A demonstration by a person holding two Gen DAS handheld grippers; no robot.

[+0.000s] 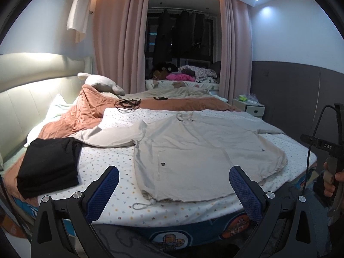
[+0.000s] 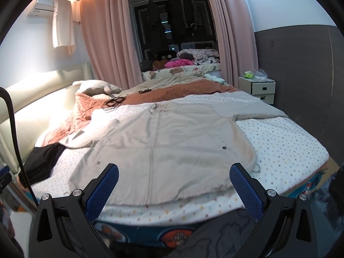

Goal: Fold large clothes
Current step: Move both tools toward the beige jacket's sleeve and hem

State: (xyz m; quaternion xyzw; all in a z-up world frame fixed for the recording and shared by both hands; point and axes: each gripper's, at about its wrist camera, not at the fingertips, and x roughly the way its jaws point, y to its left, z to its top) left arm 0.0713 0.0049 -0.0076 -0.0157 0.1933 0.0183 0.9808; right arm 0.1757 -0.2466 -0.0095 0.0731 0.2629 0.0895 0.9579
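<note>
1. beige zip-front jacket (image 1: pixel 193 150) spread flat, front up, on the dotted bedsheet (image 1: pixel 103 161), hem toward the foot of the bed, collar toward the rust-orange quilt (image 1: pixel 86 111).
2. one sleeve stretched out from the jacket toward the headboard (image 1: pixel 32 99), the other toward the white nightstand (image 2: pixel 258 88).
3. hem drawstring (image 1: pixel 142 204) lying loose on the sheet just beside the jacket's lower corner.
4. folded black garment (image 1: pixel 49 167) resting near the jacket, on its headboard side, apart from it.
5. coiled dark cable (image 1: pixel 126 104) beyond the jacket's collar, at the quilt's edge.
6. left gripper (image 1: pixel 174 191) spread wide, blue pads empty, hovering over the jacket's hem without touching.
7. right gripper (image 2: pixel 174 190) likewise wide apart, gripping nothing, poised above the hem near the zipper (image 2: pixel 154 133).
</note>
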